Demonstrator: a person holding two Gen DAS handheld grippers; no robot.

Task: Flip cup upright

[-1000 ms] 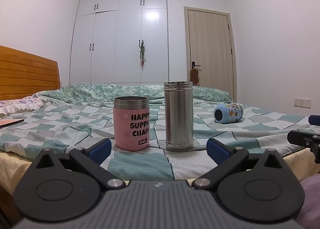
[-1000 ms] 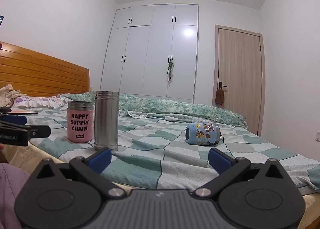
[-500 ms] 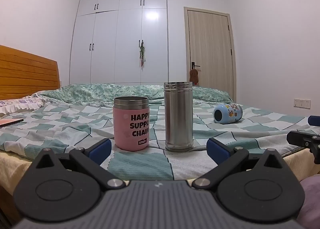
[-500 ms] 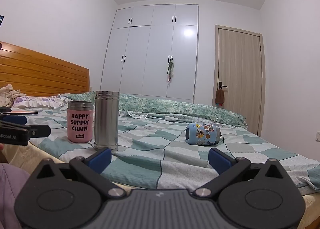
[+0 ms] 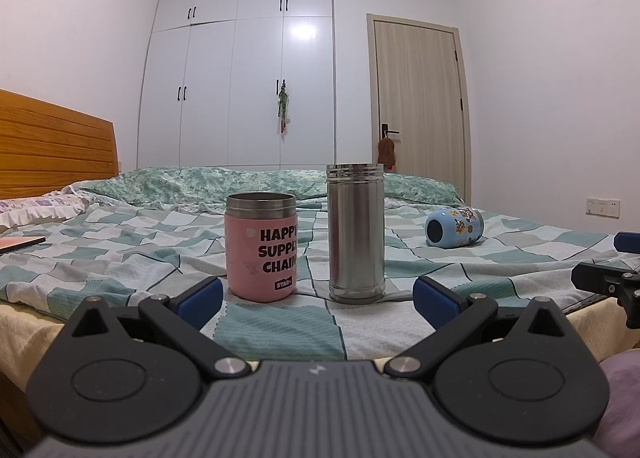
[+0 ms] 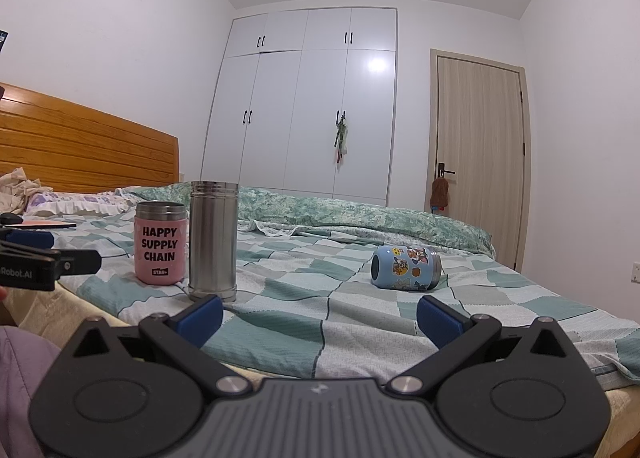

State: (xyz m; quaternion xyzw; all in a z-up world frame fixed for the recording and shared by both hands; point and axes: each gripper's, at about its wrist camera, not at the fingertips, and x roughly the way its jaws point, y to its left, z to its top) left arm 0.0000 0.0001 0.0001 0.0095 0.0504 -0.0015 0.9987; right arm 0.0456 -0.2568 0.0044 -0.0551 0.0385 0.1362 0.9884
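A small blue cup with cartoon stickers [image 6: 406,267] lies on its side on the checkered bedspread, its open end facing left; it also shows in the left wrist view [image 5: 454,227] at the right. My right gripper [image 6: 319,312] is open and empty, low at the bed's near edge, well short of the cup. My left gripper [image 5: 316,295] is open and empty, facing a pink "HAPPY SUPPLY CHAIN" cup [image 5: 261,252] and a tall steel tumbler [image 5: 355,231], both upright.
The pink cup [image 6: 161,242] and steel tumbler [image 6: 213,240] stand left of the blue cup. A wooden headboard [image 6: 80,156] is at the left, a wardrobe [image 6: 312,114] and a door [image 6: 478,154] behind. A folded green duvet [image 6: 360,214] lies across the far side.
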